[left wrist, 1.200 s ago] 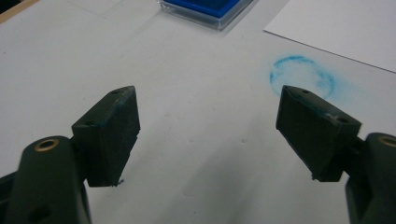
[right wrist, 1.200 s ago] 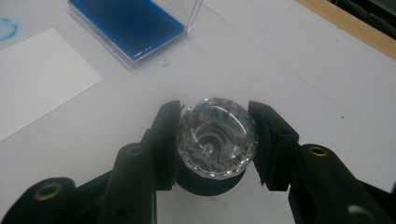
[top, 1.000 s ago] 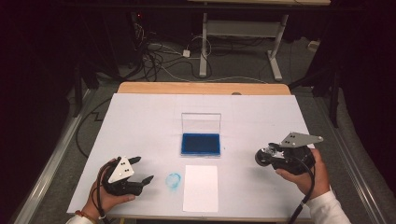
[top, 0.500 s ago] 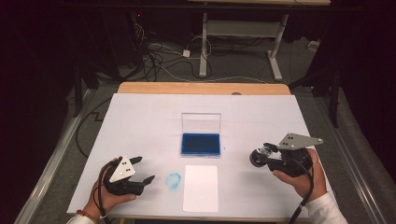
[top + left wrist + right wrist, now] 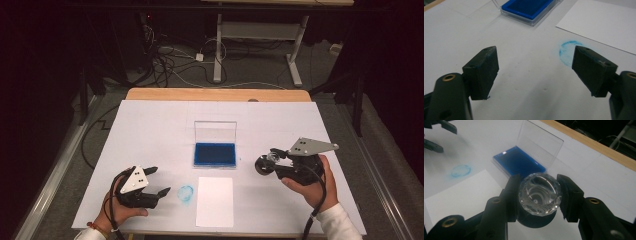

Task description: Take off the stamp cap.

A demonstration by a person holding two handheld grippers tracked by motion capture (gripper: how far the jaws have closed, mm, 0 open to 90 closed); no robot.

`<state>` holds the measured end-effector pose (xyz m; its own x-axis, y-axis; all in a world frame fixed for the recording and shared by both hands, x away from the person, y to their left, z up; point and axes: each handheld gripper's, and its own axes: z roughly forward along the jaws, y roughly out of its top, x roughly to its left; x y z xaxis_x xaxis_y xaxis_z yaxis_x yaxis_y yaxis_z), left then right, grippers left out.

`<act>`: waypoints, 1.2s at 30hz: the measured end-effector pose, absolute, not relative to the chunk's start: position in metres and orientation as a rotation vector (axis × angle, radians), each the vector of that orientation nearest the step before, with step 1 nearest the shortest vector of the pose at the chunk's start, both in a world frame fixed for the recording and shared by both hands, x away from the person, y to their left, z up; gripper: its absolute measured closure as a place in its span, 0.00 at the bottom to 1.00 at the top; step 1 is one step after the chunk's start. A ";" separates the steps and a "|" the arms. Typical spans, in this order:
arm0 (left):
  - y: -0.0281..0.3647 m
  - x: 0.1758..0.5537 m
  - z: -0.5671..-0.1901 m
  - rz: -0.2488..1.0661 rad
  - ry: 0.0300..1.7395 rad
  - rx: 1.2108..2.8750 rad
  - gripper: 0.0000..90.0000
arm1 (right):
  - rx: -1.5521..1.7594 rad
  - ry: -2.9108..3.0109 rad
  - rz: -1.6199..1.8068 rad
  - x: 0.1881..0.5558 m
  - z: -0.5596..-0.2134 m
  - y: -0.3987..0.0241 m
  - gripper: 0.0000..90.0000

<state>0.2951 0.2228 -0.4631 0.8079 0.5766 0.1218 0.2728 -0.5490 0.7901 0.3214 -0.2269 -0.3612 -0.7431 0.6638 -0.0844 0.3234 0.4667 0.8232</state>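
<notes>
Here, one ink pad (image 5: 215, 154), one paper sheet (image 5: 215, 201), right claw (image 5: 539, 192) gripping one stamp (image 5: 539, 193), left claw (image 5: 535, 72) wide, empty.

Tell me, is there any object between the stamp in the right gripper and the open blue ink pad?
Nothing visible is in the way. The right gripper holds the clear-handled stamp just right of the blue ink pad, with bare table between them. The white paper lies nearer the person, off that path.

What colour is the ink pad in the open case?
Deep blue. The ink pad shows best in the right gripper view, under its clear raised lid.
</notes>
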 end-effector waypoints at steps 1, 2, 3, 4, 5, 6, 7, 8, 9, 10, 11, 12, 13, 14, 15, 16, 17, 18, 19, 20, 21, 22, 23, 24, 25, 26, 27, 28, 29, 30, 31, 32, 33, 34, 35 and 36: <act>0.222 0.296 -0.462 0.469 0.615 2.172 0.23 | 0.820 2.334 1.185 0.323 -0.361 -0.223 0.63; 0.220 0.297 -0.461 0.474 0.614 2.166 0.23 | 0.805 2.336 1.187 0.324 -0.360 -0.220 0.63; 0.220 0.297 -0.461 0.474 0.614 2.166 0.23 | 0.805 2.336 1.187 0.324 -0.360 -0.220 0.63; 0.219 0.297 -0.460 0.479 0.617 2.163 0.23 | 0.804 2.336 1.188 0.325 -0.360 -0.216 0.63; 0.218 0.298 -0.459 0.477 0.621 2.160 0.23 | 0.790 2.344 1.185 0.327 -0.360 -0.213 0.63; 0.217 0.300 -0.459 0.469 0.622 2.157 0.23 | 0.781 2.339 1.203 0.331 -0.359 -0.208 0.63; 0.216 0.301 -0.459 0.468 0.621 2.161 0.23 | 0.781 2.339 1.203 0.331 -0.359 -0.208 0.63; 0.212 0.303 -0.458 0.464 0.617 2.160 0.23 | 0.769 2.340 1.226 0.334 -0.356 -0.203 0.63; 0.212 0.303 -0.458 0.464 0.617 2.160 0.23 | 0.762 2.338 1.230 0.335 -0.355 -0.200 0.63; 0.211 0.304 -0.458 0.453 0.615 2.159 0.23 | 0.762 2.338 1.230 0.335 -0.355 -0.200 0.63; 0.208 0.305 -0.458 0.450 0.612 2.161 0.23 | 0.748 2.333 1.251 0.337 -0.351 -0.194 0.63; 0.206 0.305 -0.458 0.449 0.608 2.163 0.23 | 0.745 2.329 1.267 0.338 -0.349 -0.192 0.63; 0.203 0.306 -0.457 0.448 0.603 2.163 0.23 | 0.745 2.329 1.267 0.338 -0.349 -0.192 0.63; 0.200 0.306 -0.456 0.443 0.597 2.159 0.23 | 0.730 2.325 1.295 0.337 -0.346 -0.186 0.63; 0.196 0.307 -0.454 0.440 0.586 2.155 0.23 | 0.723 2.318 1.305 0.337 -0.345 -0.184 0.63; 0.192 0.307 -0.452 0.441 0.575 2.152 0.24 | 0.724 2.316 1.318 0.336 -0.345 -0.181 0.63; 0.187 0.307 -0.450 0.438 0.562 2.146 0.24 | 0.724 2.316 1.318 0.336 -0.345 -0.181 0.63; 0.183 0.307 -0.449 0.430 0.550 2.139 0.25 | 0.725 2.307 1.342 0.335 -0.346 -0.175 0.63; 0.178 0.307 -0.448 0.423 0.544 2.129 0.25 | 0.725 2.307 1.342 0.335 -0.346 -0.175 0.63; 0.173 0.307 -0.446 0.417 0.543 2.123 0.26 | 0.725 2.308 1.360 0.335 -0.347 -0.172 0.63; 0.168 0.308 -0.446 0.408 0.538 2.116 0.26 | 0.724 2.309 1.380 0.334 -0.348 -0.170 0.63; 0.163 0.308 -0.445 0.407 0.532 2.117 0.26 | 0.714 2.318 1.390 0.332 -0.350 -0.164 0.63; 0.158 0.308 -0.444 0.408 0.525 2.116 0.26 | 0.714 2.318 1.390 0.332 -0.350 -0.164 0.63; 0.154 0.308 -0.444 0.406 0.517 2.120 0.27 | 0.699 2.324 1.409 0.330 -0.351 -0.157 0.63; 0.149 0.308 -0.444 0.409 0.515 2.123 0.27 | 0.699 2.324 1.409 0.330 -0.351 -0.157 0.63; 0.145 0.308 -0.443 0.415 0.513 2.123 0.27 | 0.690 2.334 1.426 0.327 -0.353 -0.151 0.63; 0.142 0.308 -0.443 0.415 0.510 2.122 0.27 | 0.682 2.342 1.433 0.325 -0.354 -0.148 0.63; 0.139 0.308 -0.442 0.412 0.504 2.120 0.27 | 0.675 2.349 1.447 0.324 -0.356 -0.145 0.63; 0.136 0.308 -0.442 0.411 0.495 2.116 0.27 | 0.666 2.359 1.456 0.322 -0.357 -0.143 0.63; 0.133 0.307 -0.441 0.412 0.488 2.119 0.27 | 0.666 2.359 1.456 0.322 -0.357 -0.143 0.63; 0.130 0.307 -0.441 0.412 0.478 2.120 0.27 | 0.658 2.364 1.472 0.319 -0.359 -0.138 0.63; 0.128 0.307 -0.440 0.407 0.469 2.115 0.27 | 0.658 2.364 1.472 0.319 -0.359 -0.138 0.63; 0.125 0.307 -0.440 0.412 0.462 2.115 0.27 | 0.653 2.369 1.475 0.318 -0.360 -0.136 0.63; 0.123 0.307 -0.439 0.409 0.454 2.115 0.27 | 0.639 2.378 1.487 0.316 -0.362 -0.132 0.63; 0.121 0.306 -0.438 0.405 0.441 2.112 0.27 | 0.639 2.378 1.487 0.316 -0.362 -0.132 0.63; 0.119 0.306 -0.438 0.402 0.435 2.108 0.27 | 0.635 2.382 1.491 0.314 -0.362 -0.130 0.63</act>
